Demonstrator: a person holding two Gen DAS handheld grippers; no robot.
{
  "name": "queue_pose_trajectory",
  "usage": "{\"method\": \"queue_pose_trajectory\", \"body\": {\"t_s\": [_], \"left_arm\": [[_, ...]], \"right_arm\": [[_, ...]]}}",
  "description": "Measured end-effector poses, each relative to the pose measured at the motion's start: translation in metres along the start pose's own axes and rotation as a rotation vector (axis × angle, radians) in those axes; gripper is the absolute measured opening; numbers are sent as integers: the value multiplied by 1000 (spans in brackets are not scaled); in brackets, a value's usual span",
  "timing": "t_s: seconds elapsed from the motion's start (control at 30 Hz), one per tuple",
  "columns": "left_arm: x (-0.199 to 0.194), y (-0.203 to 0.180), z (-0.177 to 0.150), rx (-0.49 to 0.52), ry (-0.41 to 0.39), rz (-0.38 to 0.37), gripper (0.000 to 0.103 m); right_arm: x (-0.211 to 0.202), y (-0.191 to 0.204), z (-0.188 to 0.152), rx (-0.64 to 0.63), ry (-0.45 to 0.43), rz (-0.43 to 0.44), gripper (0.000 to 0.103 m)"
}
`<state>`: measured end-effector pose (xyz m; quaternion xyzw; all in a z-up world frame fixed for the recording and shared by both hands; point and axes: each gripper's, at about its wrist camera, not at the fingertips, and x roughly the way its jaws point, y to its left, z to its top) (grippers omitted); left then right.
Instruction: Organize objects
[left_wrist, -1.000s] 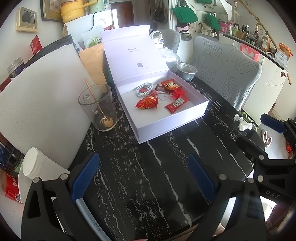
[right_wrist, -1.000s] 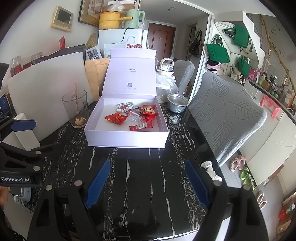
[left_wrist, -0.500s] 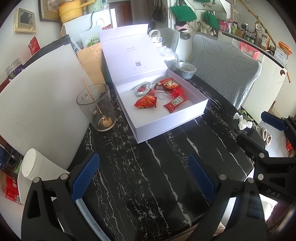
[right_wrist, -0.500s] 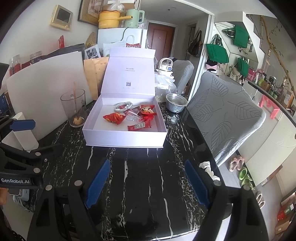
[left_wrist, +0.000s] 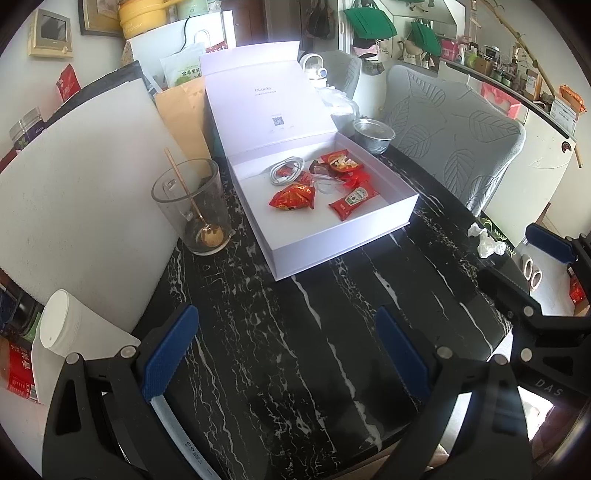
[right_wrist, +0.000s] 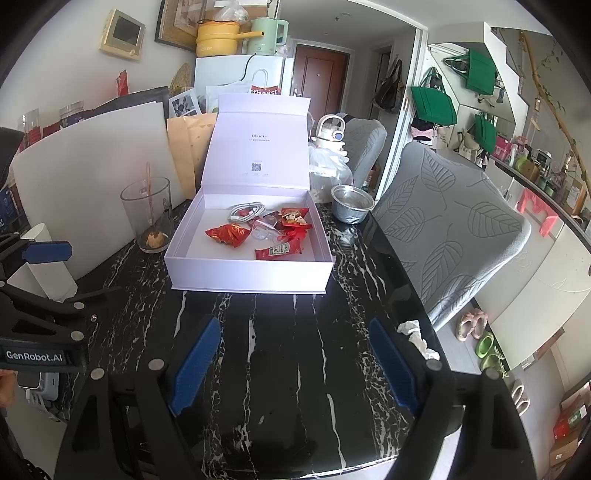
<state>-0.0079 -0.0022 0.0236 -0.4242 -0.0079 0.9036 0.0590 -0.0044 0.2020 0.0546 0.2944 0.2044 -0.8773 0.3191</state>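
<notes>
Right wrist view takes in the black white-veined marble table (right_wrist: 295, 369) from its near edge. At far left the left tongs (right_wrist: 48, 258) poke in, only one blue pad in sight there; the left wrist view shows their two blue pads spread wide with bare table between, so they are open and hold nothing. Behind them a large white board (right_wrist: 92, 177) leans upright, apparently parked out of the way. Next comes a clear glass tumbler (right_wrist: 149, 214) with a long-handled gold spoon (right_wrist: 148, 192) leaning inside, standing just beside the box's left wall and clear of it. In the middle sits the open pale lilac cardboard gift box (right_wrist: 251, 273), lid propped upright behind, which leaves the tray free to reach from above. The task's things lie inside, bunched toward the tray's middle and back: a coiled white cable (right_wrist: 245, 212), a crinkled red-orange snack packet (right_wrist: 229, 234), a red ketchup sachet (right_wrist: 279, 252) nearest the front wall, and other small red packets. That suggests the sorting is well along, or that the box's contents await tidying; I cannot tell which. Right of the box a small steel bowl (right_wrist: 351, 203) stands on the table, and a crumpled white tissue (right_wrist: 415, 332) lies near the right edge. The right tongs (right_wrist: 295, 358) hover low in front, pads wide apart and empty, well short of the box.
</notes>
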Motion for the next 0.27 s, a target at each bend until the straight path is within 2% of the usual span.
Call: {"method": "queue_pose_trajectory", "body": {"t_s": [0.27], "left_arm": [[3, 3, -2, -13, 9, 6, 97]], "right_arm": [[1, 0, -1, 6, 7, -3, 84]]}}
